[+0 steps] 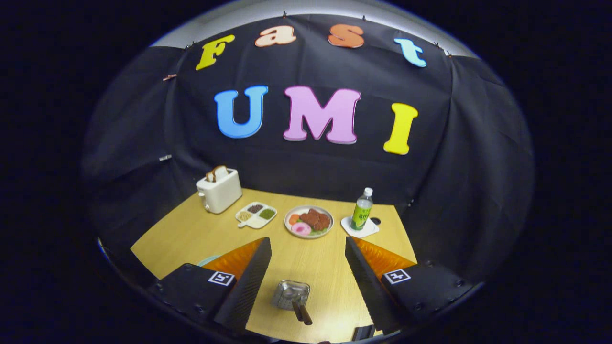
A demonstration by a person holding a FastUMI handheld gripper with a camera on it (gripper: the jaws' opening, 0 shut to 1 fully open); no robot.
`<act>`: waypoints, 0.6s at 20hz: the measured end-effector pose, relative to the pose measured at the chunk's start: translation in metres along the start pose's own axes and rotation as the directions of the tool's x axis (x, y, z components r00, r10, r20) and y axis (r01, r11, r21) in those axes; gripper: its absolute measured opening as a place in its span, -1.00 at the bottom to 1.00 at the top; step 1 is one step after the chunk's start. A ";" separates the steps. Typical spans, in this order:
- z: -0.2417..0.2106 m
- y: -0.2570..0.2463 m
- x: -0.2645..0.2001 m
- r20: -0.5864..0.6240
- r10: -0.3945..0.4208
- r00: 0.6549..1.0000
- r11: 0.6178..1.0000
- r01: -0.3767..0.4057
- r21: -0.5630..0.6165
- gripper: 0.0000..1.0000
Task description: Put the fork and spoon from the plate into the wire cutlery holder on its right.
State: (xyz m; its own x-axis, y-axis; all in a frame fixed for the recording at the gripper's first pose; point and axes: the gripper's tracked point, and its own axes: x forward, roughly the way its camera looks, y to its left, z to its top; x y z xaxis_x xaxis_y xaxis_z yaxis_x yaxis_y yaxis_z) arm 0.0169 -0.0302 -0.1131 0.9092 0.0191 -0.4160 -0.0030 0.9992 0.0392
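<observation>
Matt wooden table (201, 229), metal holder (290, 294).

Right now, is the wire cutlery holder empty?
No. The wire cutlery holder, between the open gripper's fingers, has a dark handle sticking out.

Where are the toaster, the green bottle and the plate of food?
toaster (220, 193): gripper view, front of its body.
green bottle (362, 212): gripper view, its label.
plate of food (289, 216): gripper view, left rim.

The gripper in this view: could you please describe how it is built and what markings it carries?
The gripper has two long wedge-shaped fingers with finely ribbed inner faces. Each sits on a dark, boxy carriage fastened with screws and bearing a square black-and-white tag. No cables are visible.
</observation>
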 end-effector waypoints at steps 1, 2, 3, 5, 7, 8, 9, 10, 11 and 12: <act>0.014 0.000 -0.007 0.057 -0.011 0.998 1.000 0.011 -0.004 0.93; 0.023 0.000 -0.012 0.102 -0.022 0.995 1.000 0.023 -0.008 0.93; 0.029 0.000 -0.017 0.144 -0.036 0.989 0.999 0.038 -0.012 0.92; 0.043 0.003 -0.027 0.215 -0.059 0.975 0.998 0.064 -0.017 0.92; 0.052 0.009 -0.036 0.263 -0.071 0.962 0.997 0.076 -0.012 0.93; 0.048 0.014 -0.039 0.273 -0.071 0.959 0.997 0.076 -0.007 0.92; 0.045 0.018 -0.040 0.273 -0.068 0.960 0.997 0.071 -0.003 0.92; 0.042 0.022 -0.040 0.268 -0.061 0.961 0.998 0.063 -0.002 0.92; 0.039 0.026 -0.040 0.259 -0.053 0.964 0.999 0.055 0.000 0.92; 0.038 0.028 -0.040 0.254 -0.046 0.966 0.999 0.047 0.003 0.92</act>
State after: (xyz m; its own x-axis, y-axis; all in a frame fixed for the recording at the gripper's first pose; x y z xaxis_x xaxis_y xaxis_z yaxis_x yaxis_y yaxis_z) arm -0.0032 -0.0048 -0.0608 0.9842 -0.0366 -0.1731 0.0411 0.9989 0.0226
